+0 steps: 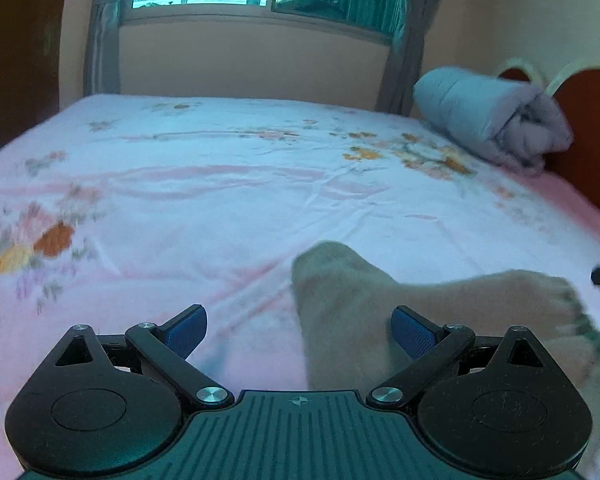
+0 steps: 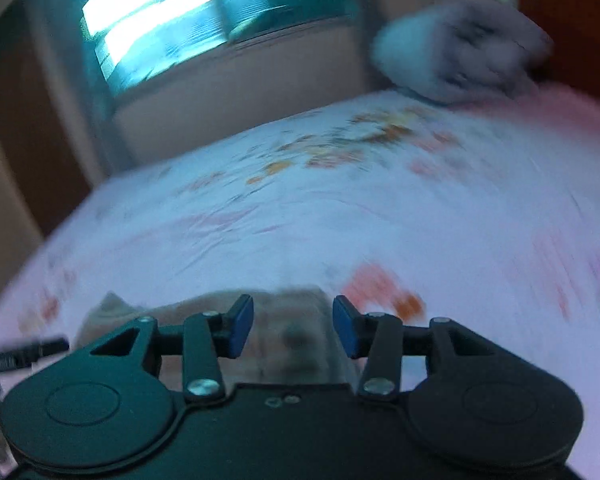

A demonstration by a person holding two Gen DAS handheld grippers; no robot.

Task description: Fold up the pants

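Left gripper [image 1: 299, 334] jaws apart, empty, above crumpled beige fabric pants [image 1: 352, 320] on floral pink bed [image 1: 204, 184]; right gripper [image 2: 293, 330] jaws part-open, empty; right view blurred.

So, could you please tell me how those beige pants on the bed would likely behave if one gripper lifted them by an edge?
The beige pants lie in soft, rumpled mounds on the floral sheet, so they would probably sag and drape, not hold shape. They look like thin cloth, likely light. Pushed, they would probably bunch up rather than slide as one piece.
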